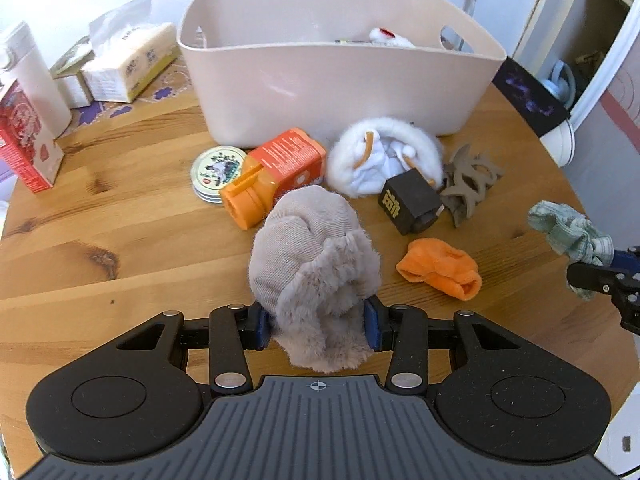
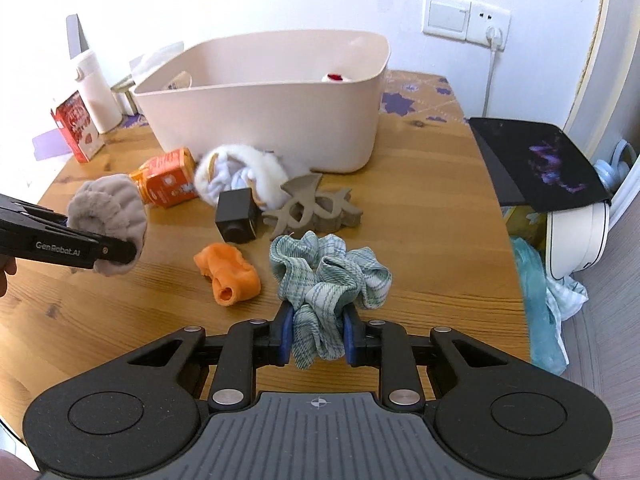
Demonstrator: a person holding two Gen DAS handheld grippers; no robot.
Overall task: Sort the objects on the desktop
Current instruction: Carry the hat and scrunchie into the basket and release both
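Clamped between the blue pads of the left gripper [image 1: 318,322] was a beige fleece mitten [image 1: 314,276], ribbed knit at the top and shaggy fur at the cuff, lifted over the wooden table [image 1: 120,240]. Over on the right, the right gripper [image 2: 318,334] had its jaws squeezed onto a green striped scrunchie [image 2: 330,280], crinkled cloth bunching out above the pads.

Room to move? Bare wood lay open to the left of the mitten, and a clear strip ran along the near rim of the table. Straight ahead it was crowded. An orange fleece mitten [image 1: 442,268] lay flat between the two grippers, near both. Behind it sat a black cube [image 1: 410,202], tilted, just beside a grey hair claw [image 1: 470,184] with curved prongs. A white fluffy pouch [image 1: 380,156] slumped against the front wall of the pink plastic bin [image 1: 340,80], and an orange bottle [image 1: 276,172] lay on its side, touching a round tin [image 1: 216,168].

The bin stood tall with smooth walls and cut-out handles; something white and red showed inside. A tissue pack [image 1: 128,64], a red carton [image 1: 26,140] and a white flask [image 1: 34,80] lined the far left edge. A black tablet [image 2: 548,160] overhung the right edge.
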